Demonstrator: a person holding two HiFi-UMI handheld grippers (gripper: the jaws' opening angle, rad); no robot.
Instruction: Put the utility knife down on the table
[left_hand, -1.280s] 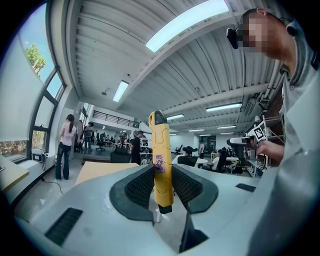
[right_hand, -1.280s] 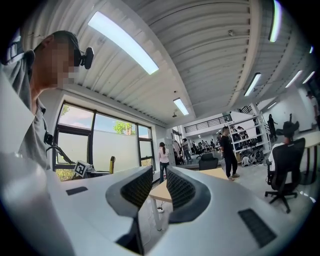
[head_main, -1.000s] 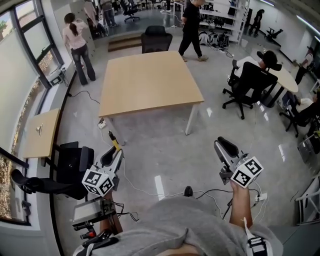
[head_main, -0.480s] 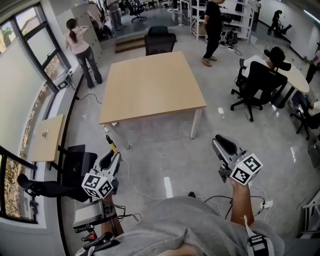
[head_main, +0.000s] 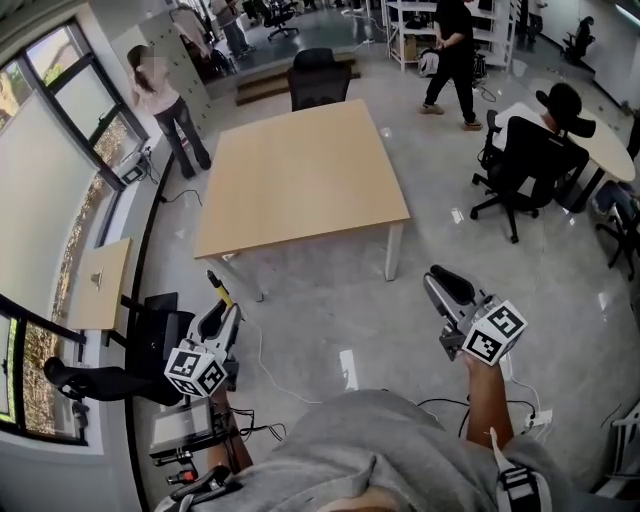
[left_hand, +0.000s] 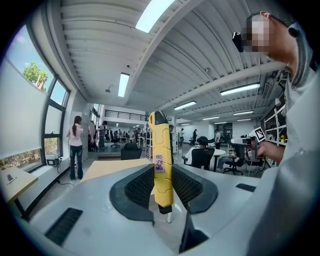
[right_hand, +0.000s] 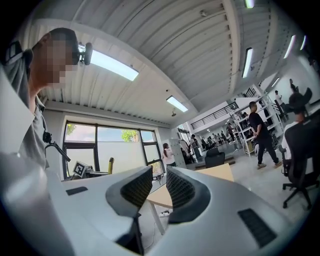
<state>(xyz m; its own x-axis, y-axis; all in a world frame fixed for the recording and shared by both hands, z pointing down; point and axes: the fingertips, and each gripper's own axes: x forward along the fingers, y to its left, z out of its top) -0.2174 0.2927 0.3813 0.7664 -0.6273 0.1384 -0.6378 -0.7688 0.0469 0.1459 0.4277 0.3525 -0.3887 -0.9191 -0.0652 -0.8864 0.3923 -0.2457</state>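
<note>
A yellow utility knife (left_hand: 161, 159) stands upright between the jaws of my left gripper (left_hand: 162, 176), which is shut on it; a small label is stuck on its body. In the head view the knife (head_main: 218, 287) pokes out ahead of the left gripper (head_main: 214, 322) at the lower left, over the grey floor. The light wooden table (head_main: 300, 170) lies ahead, short of both grippers. My right gripper (head_main: 446, 286) is held level at the lower right. Its jaws stand a little apart with nothing between them, and the right gripper (right_hand: 159, 186) faces the table (right_hand: 216, 173).
A black office chair (head_main: 319, 78) stands at the table's far side. A small side table (head_main: 98, 283) and a black chair (head_main: 152, 328) are at the left by the windows. A person (head_main: 537, 140) sits at the right. Others stand behind. Cables (head_main: 262, 372) cross the floor.
Both grippers and my view have moved forward toward the table, the knife still held. The walking person at the back has gone to the right.
</note>
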